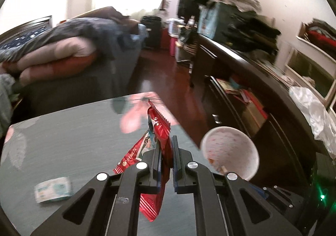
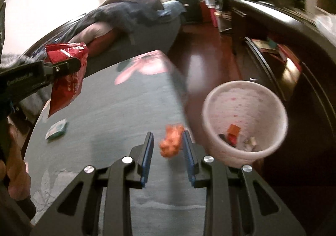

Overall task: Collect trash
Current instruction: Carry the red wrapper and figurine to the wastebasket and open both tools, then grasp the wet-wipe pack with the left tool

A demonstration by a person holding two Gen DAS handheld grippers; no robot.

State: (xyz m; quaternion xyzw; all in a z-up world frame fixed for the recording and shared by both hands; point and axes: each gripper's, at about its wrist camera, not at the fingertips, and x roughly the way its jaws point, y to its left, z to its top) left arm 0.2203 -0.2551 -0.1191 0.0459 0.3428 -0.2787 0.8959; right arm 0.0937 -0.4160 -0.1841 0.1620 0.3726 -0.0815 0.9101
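My left gripper [image 1: 167,147] is shut on a red snack wrapper [image 1: 159,128] and holds it above the grey table [image 1: 73,147]. It also shows in the right wrist view [image 2: 77,63], with the wrapper [image 2: 67,82] hanging from it. My right gripper [image 2: 167,138] is open, with a crumpled orange scrap [image 2: 171,141] between its fingers, blurred, close to the right finger. A white trash bin [image 2: 244,120] stands beside the table's right edge with some trash inside; it also shows in the left wrist view [image 1: 230,149].
A small green-white packet [image 1: 53,188] lies on the table at the left, also seen in the right wrist view [image 2: 56,129]. A bed with blankets [image 1: 63,51] is behind the table. A dark cabinet [image 1: 252,72] runs along the right, with red wood floor [image 1: 168,76] between.
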